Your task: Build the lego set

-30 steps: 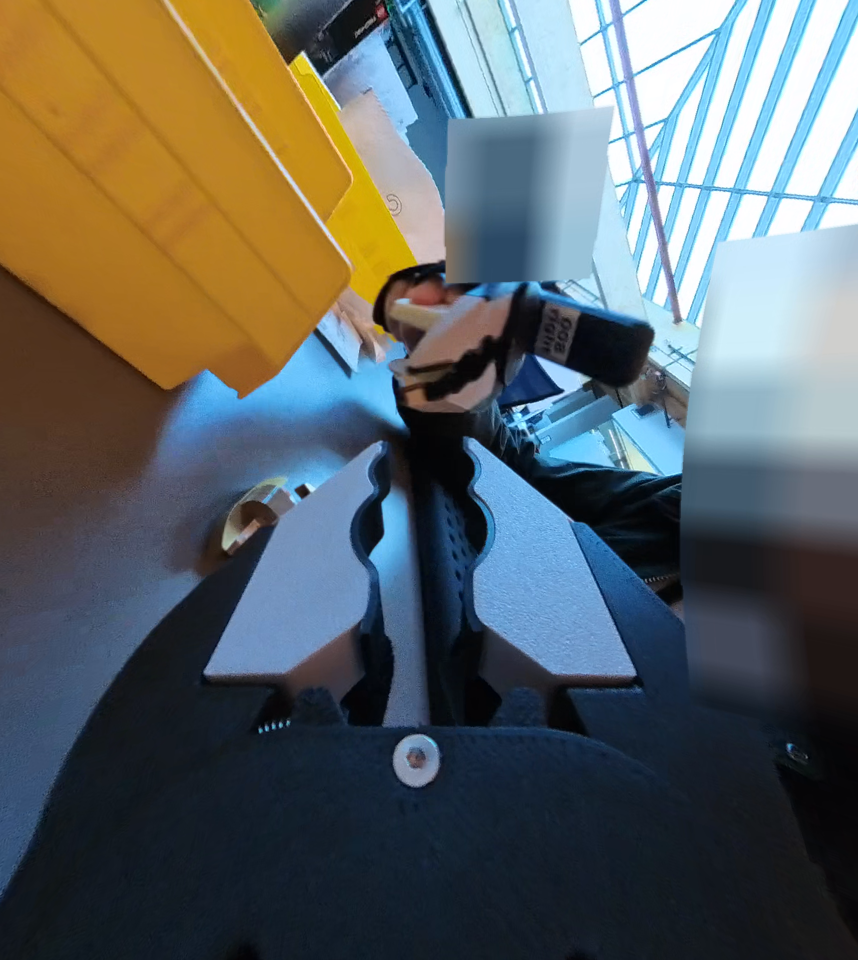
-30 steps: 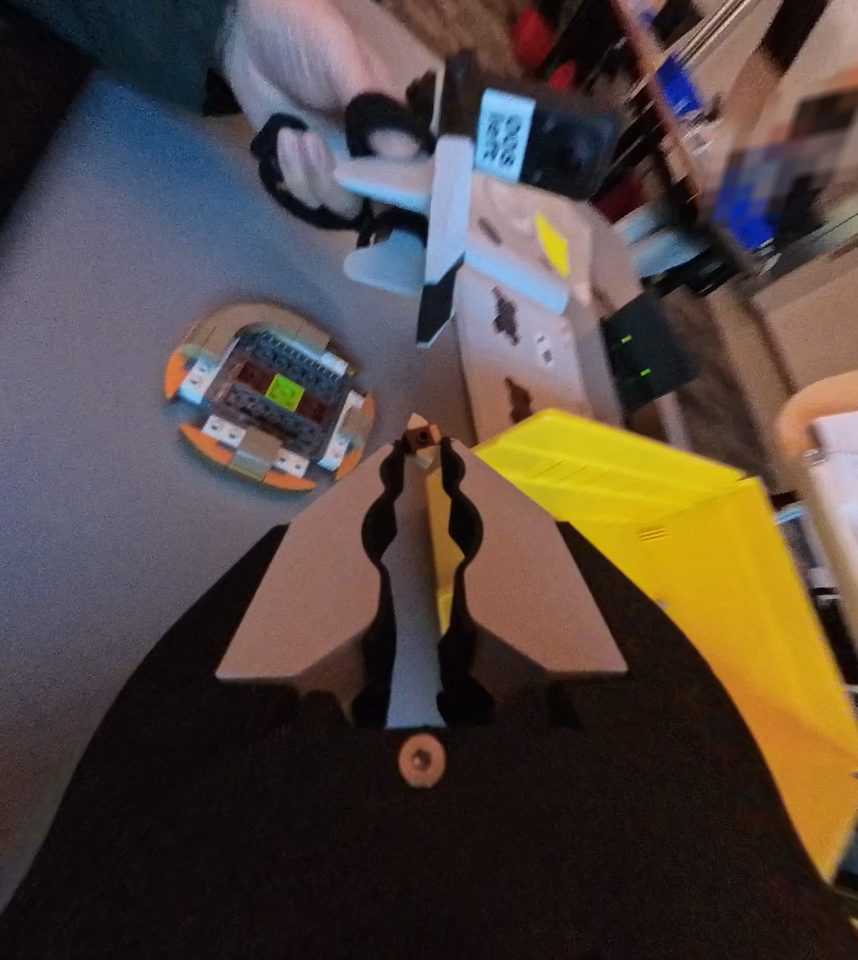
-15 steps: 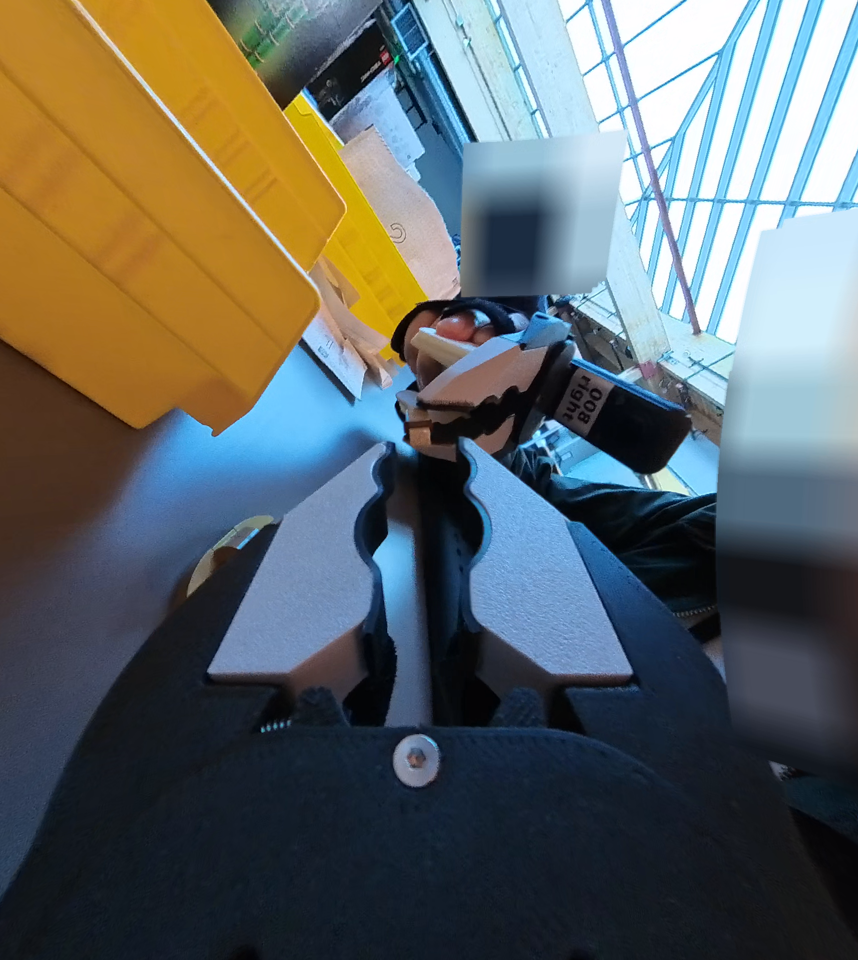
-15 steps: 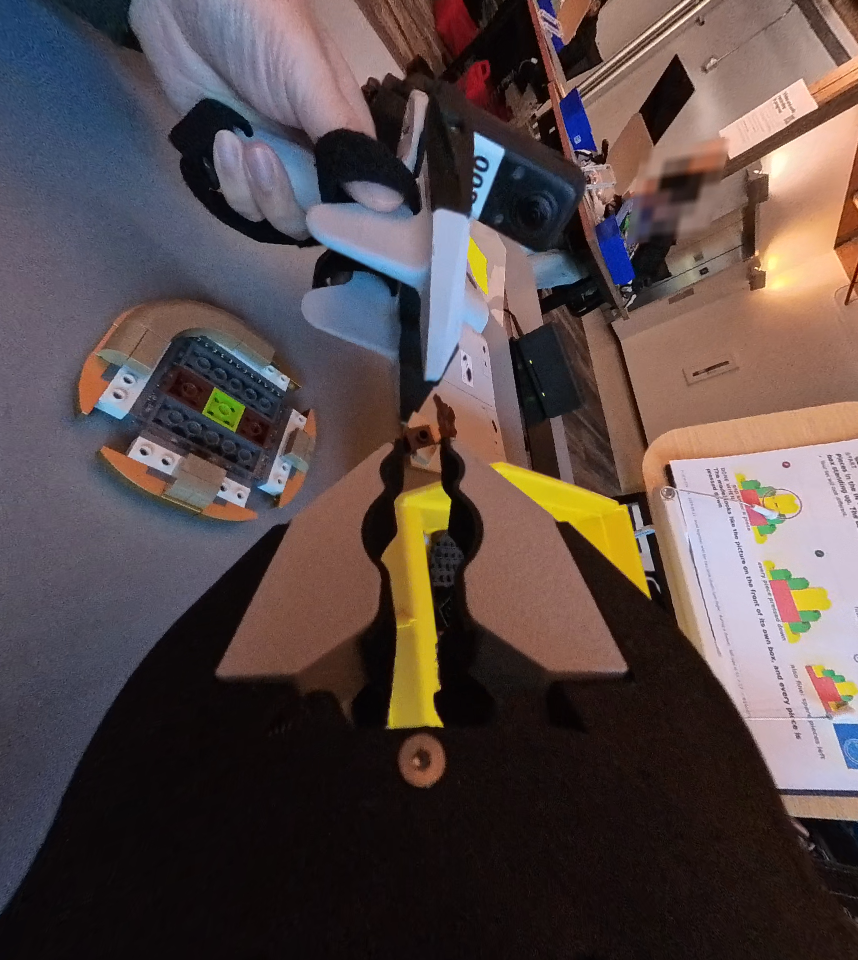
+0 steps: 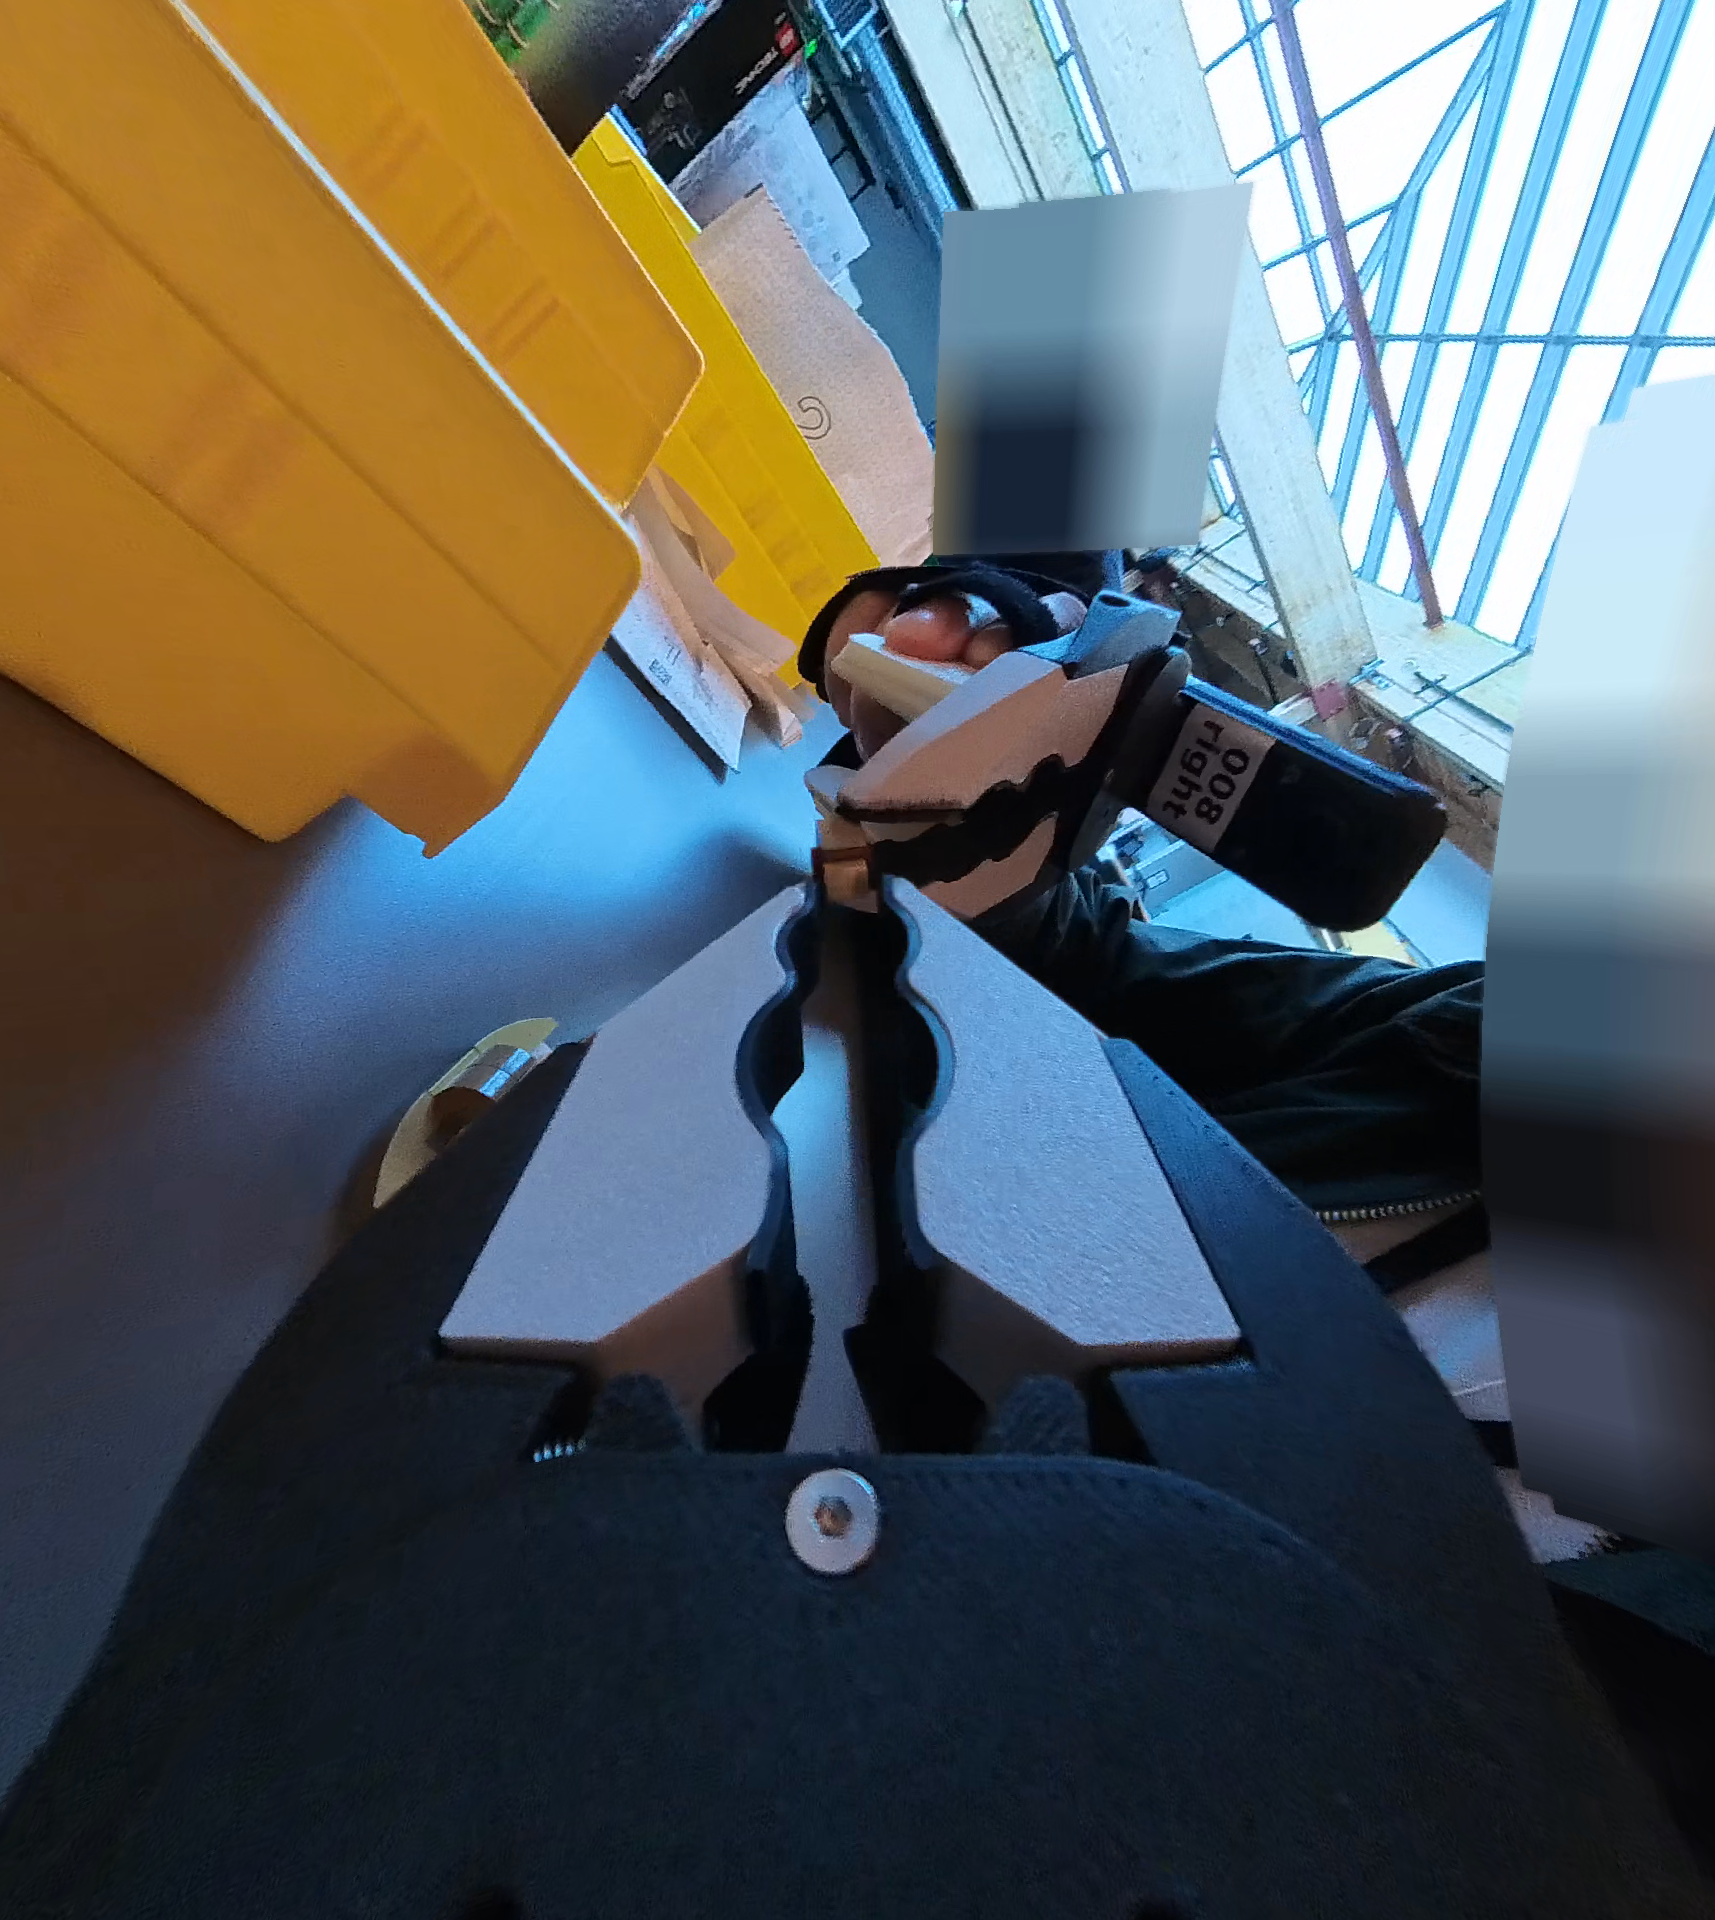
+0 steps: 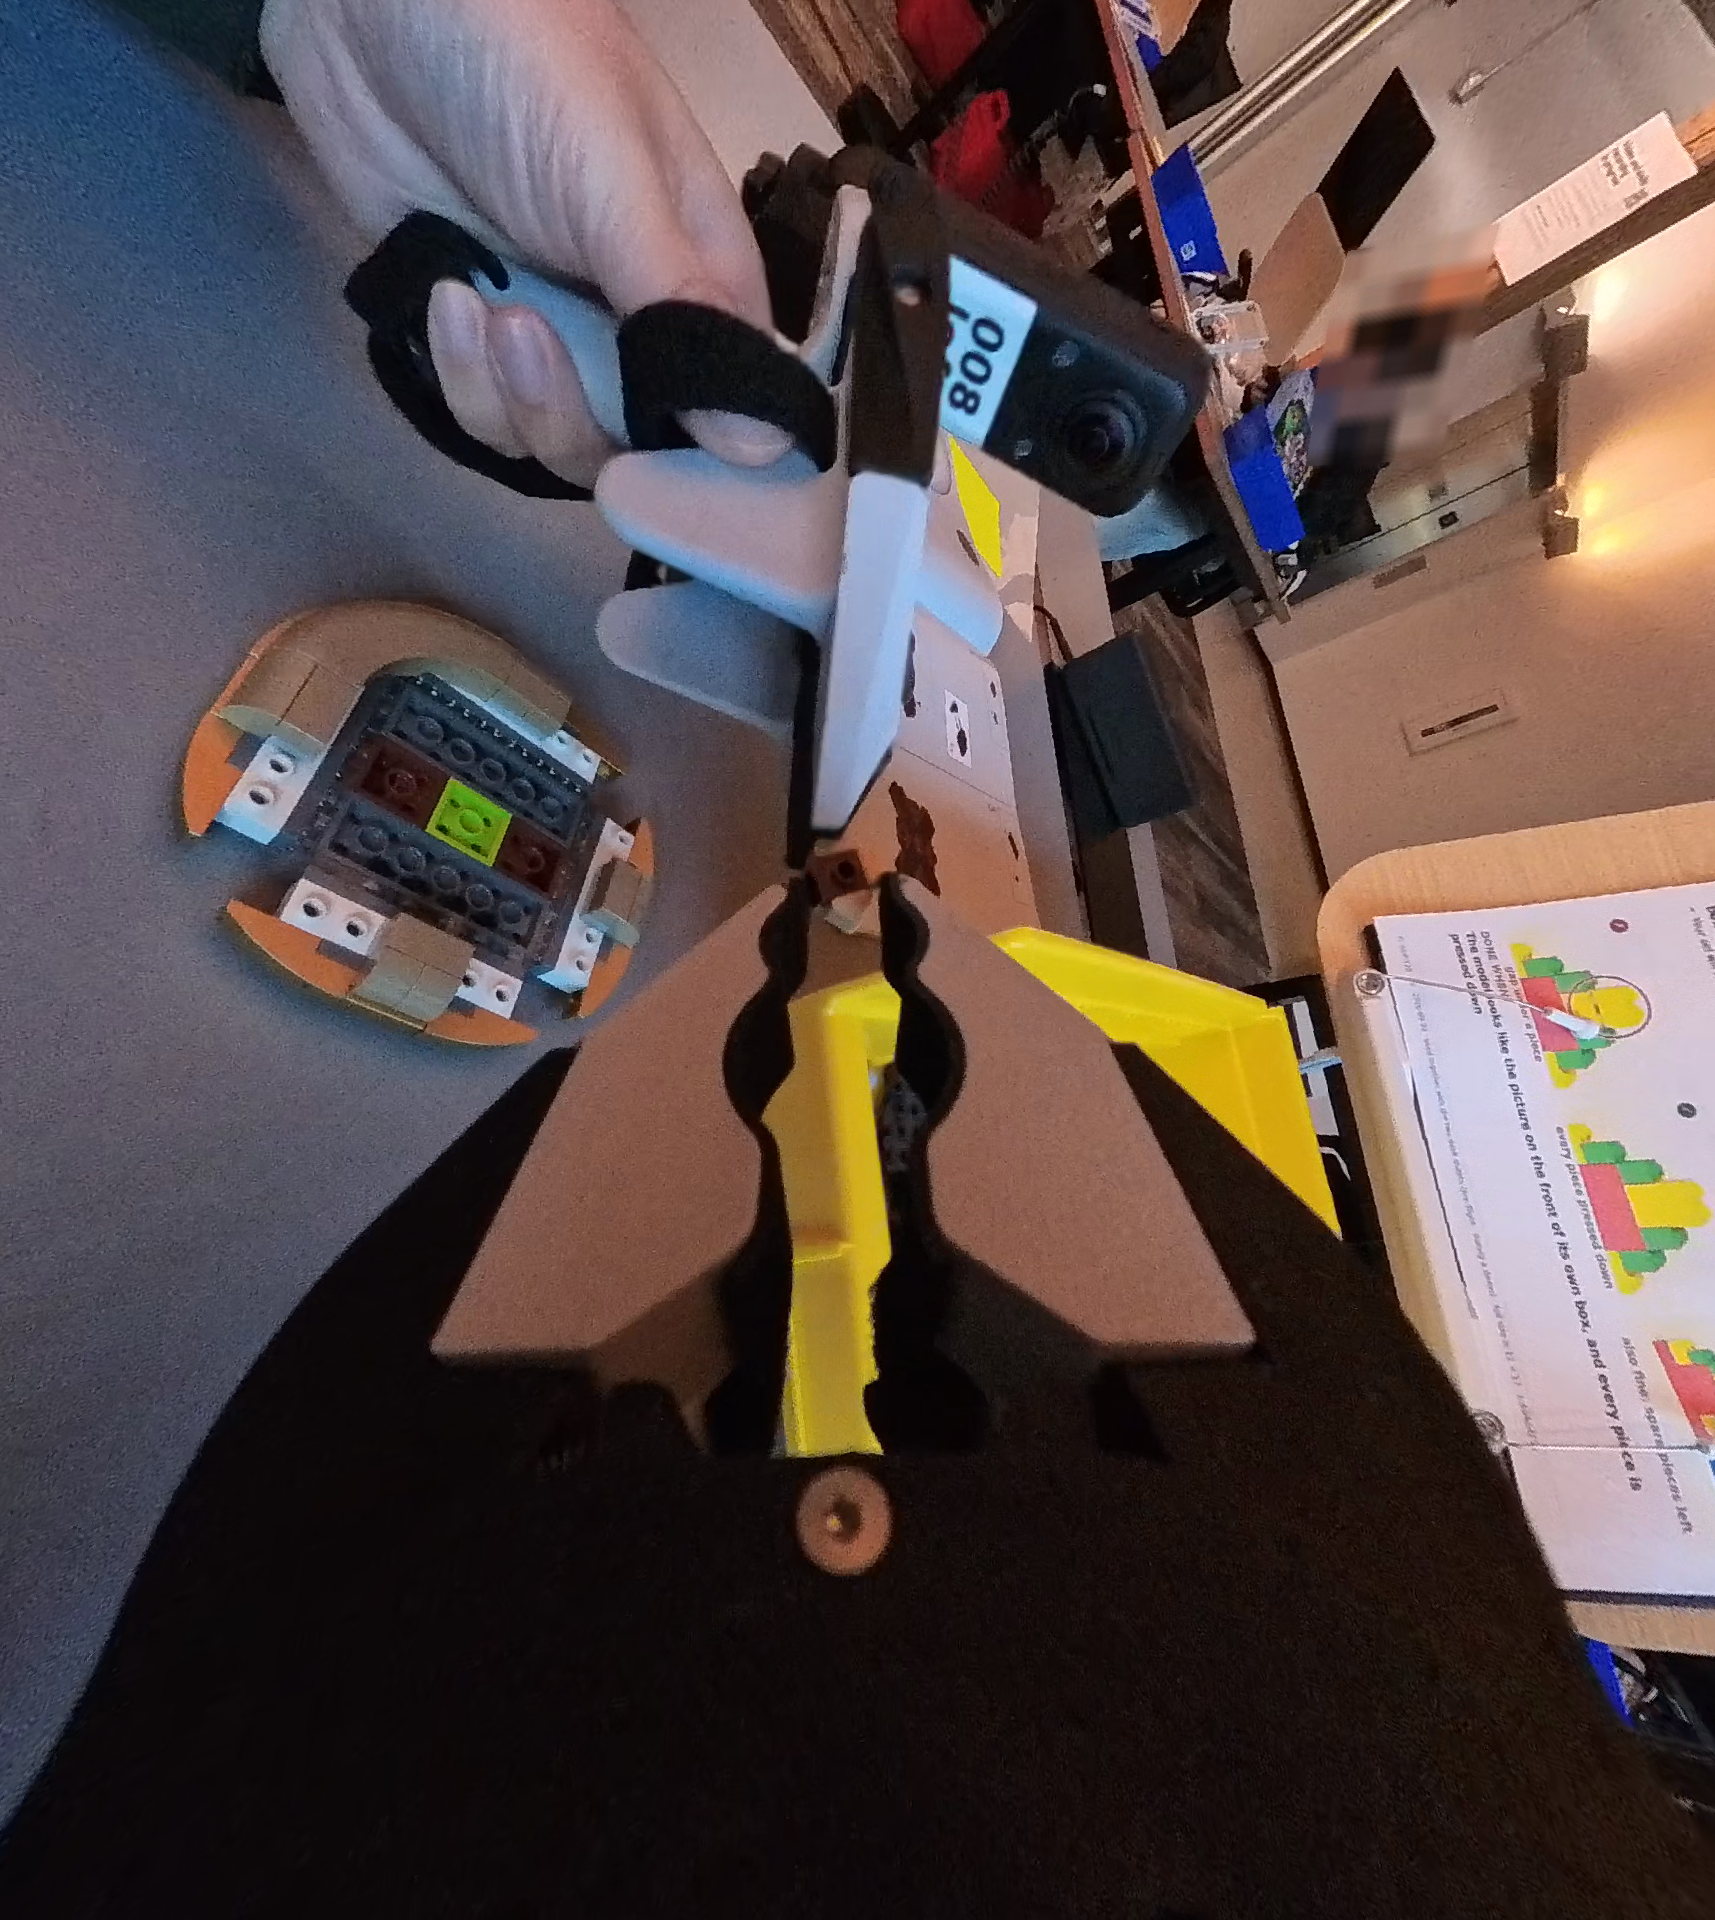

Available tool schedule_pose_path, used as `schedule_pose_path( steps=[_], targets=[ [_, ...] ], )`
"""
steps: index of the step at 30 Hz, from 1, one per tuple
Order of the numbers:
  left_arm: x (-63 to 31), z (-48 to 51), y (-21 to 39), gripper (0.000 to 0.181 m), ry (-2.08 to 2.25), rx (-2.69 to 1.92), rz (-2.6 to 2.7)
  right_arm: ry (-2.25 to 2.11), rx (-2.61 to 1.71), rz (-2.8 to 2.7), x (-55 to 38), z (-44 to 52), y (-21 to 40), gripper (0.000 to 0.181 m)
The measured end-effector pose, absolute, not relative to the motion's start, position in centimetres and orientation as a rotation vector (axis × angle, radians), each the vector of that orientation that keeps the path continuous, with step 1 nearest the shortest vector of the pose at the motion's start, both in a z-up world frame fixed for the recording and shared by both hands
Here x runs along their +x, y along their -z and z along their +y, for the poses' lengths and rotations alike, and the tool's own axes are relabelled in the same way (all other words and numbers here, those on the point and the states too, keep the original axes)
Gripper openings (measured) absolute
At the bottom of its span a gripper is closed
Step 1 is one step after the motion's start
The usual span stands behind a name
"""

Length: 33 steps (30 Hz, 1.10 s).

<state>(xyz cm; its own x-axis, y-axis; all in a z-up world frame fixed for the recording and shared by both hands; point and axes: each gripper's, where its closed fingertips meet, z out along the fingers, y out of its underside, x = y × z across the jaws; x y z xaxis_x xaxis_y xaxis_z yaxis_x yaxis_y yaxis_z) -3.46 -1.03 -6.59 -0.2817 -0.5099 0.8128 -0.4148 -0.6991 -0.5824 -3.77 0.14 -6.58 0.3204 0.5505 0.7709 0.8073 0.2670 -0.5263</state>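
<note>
Lego base (image 6: 417,821) lies on the grey table (image 6: 53,1039) at centre-left of my right wrist view; the left view barely catches its edge. My right claw (image 6: 837,888) is clamped on a small brown piece (image 6: 840,871), with my left claw (image 5: 848,883), narrowly apart, meeting it tip to tip. I judge this a mid-air handover or re-grip; next needs careful alignment.

Two tongs (image 6: 837,899) (image 5: 848,883), one small brown brick (image 6: 840,871), one round lego base (image 6: 417,826), three yellow bins (image 5: 240,436).
</note>
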Motion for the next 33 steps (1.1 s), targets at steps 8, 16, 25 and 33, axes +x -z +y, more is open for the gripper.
schedule_pose_path(
  steps=[8,16,25,33],
  targets=[
    [-3.8,-1.6,6.4,0.005,2.082,-1.796,1.284,0.189,-1.415,-1.338,-4.2,-0.3,6.4,0.011],
    [-4.3,-2.9,5.4,0.006,2.067,-1.706,1.379,0.007,-1.402,-1.318,-4.6,-1.8,5.1,0.007],
    [-4.5,-3.7,6.3,0.006,2.096,-1.75,1.45,-0.01,-1.338,-1.36,-5.4,-2.6,5.5,0.017],
    [-4.7,-4.2,6.5,0.006,2.081,-1.748,1.507,-0.024,-1.332,-1.395,-5.6,-3.1,5.8,0.013]
  ],
)
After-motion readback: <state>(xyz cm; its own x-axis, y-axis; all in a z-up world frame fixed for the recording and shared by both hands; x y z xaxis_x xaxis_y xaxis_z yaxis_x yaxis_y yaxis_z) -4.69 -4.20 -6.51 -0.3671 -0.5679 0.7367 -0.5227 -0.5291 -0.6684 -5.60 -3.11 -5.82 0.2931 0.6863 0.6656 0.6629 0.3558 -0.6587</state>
